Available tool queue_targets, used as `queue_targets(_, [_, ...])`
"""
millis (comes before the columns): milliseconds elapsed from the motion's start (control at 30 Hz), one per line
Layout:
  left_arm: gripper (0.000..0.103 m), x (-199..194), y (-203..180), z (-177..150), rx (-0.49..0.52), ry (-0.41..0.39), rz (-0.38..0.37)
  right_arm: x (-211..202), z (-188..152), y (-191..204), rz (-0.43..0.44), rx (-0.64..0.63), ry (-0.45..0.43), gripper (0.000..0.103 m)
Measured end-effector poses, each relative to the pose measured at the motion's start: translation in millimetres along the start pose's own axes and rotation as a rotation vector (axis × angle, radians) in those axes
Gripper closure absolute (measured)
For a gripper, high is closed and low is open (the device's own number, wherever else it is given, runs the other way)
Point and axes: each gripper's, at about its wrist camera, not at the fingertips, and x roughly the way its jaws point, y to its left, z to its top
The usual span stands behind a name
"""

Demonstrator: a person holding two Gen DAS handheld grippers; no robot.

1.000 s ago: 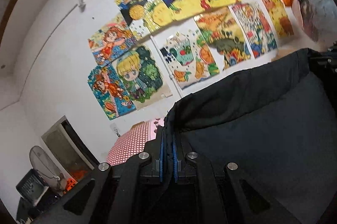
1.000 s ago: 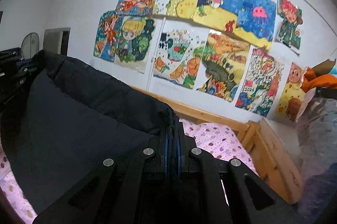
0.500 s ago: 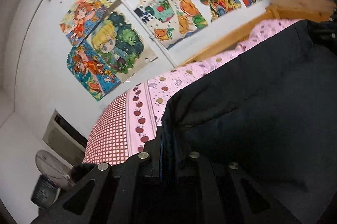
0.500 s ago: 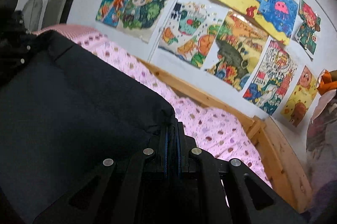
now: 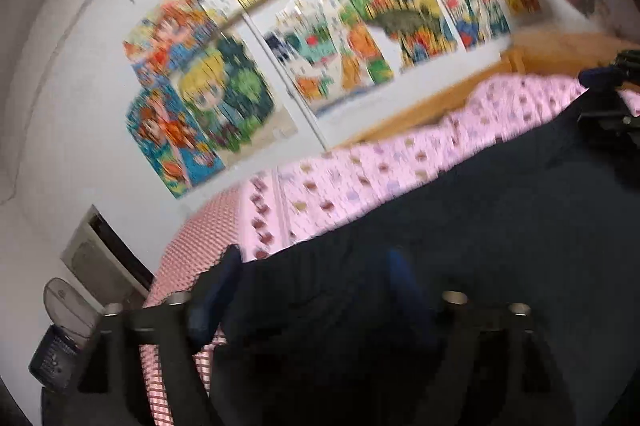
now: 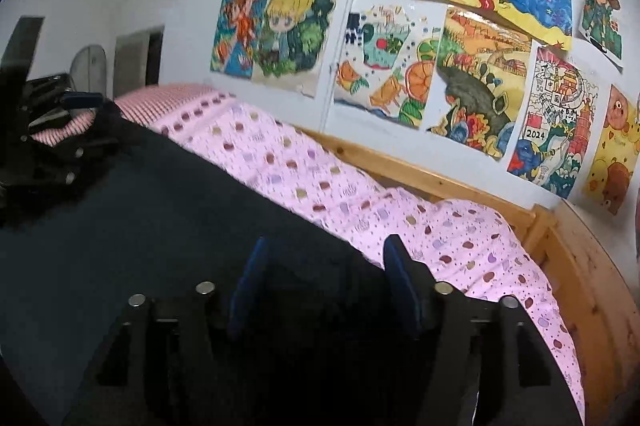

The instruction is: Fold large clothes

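Note:
A large dark navy garment [image 5: 500, 226] lies spread on the bed; it also shows in the right wrist view [image 6: 152, 218]. My left gripper [image 5: 312, 266] is open, its blue pads apart over the garment's far left corner. My right gripper [image 6: 324, 258] is open, its pads apart over the garment's far right corner. The cloth lies between and under both pairs of fingers, not pinched. The right gripper shows at the right edge of the left wrist view [image 5: 608, 98], and the left gripper at the left edge of the right wrist view [image 6: 52, 130]. The left wrist view is blurred.
The bed has a pink spotted sheet [image 6: 320, 178] and a red checked pillow [image 5: 188, 258]. A wooden bed frame [image 6: 460, 182] runs along a white wall hung with coloured drawings [image 6: 472, 74]. A fan [image 5: 60, 310] stands at the far left.
Both grippers have come down with the garment's edge to the bed and opened, letting go of it. The garment, held up before, now lies flat on the sheet.

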Motion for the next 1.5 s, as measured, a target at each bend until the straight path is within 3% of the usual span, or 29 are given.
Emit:
queue_targets(67, [0.018,-15.6,1.8,-4.0,-0.001,-0.034,0.02,-14.3,0.4,-1.1,-0.044,0.015,-0.032,0.031])
queue_targets(133, [0.017,-30.6,3.1,-11.6,-0.02,-0.056,0.001,-29.7,2.6,-2.3,-0.047,0.029,-0.046,0.03])
queue_targets(300, [0.014,-54.4,8.2,-26.4,-0.101,-0.046,-0.149,-65.5,-11.7,-3.6,0.2,0.098,0.005,0.023])
queue_targets(400, [0.014,-52.2,3.4,-34.8,-0.129,0.006,-0.256,-50.2,-29.9,-4.6,0.279,0.148,0.094,0.023])
queue_targets(467, [0.014,-42.8,-3.9,-39.8,-0.128,0.05,-0.294,-33.8,-42.1,-2.7,0.268,0.149,0.154,0.023])
queue_targets(567, [0.013,-22.4,-12.0,-45.5,-0.134,0.097,-0.312,-5.4,-56.2,-6.5,0.255,0.18,0.24,0.023])
queue_targets(767, [0.011,12.0,-6.9,-36.3,-0.161,0.131,-0.274,39.7,-53.0,-19.2,0.207,0.2,0.303,0.023])
queue_targets(867, [0.011,30.8,0.4,-28.9,-0.177,0.186,-0.308,60.2,-49.4,-24.6,0.177,0.179,0.331,0.023])
queue_targets(1000, [0.01,65.9,25.3,-26.6,-0.292,0.278,-0.346,82.2,-49.6,-31.7,0.144,0.191,0.369,0.023])
queue_targets(1100, [0.008,91.1,39.7,-33.3,-0.373,0.343,-0.312,96.4,-51.2,-33.9,0.135,0.182,0.394,0.023])
queue_targets(1200, [0.004,112.9,41.3,-43.3,-0.411,0.43,-0.269,106.2,-55.2,-36.5,0.138,0.183,0.412,0.015])
queue_targets(1267, [0.001,120.1,39.4,-51.0,-0.433,0.445,-0.261,113.0,-60.3,-40.3,0.158,0.218,0.425,0.009])
queue_targets(1500, [0.0,127.3,33.1,-65.7,-0.459,0.431,-0.271,124.4,-79.9,-44.0,0.189,0.305,0.409,0.007])
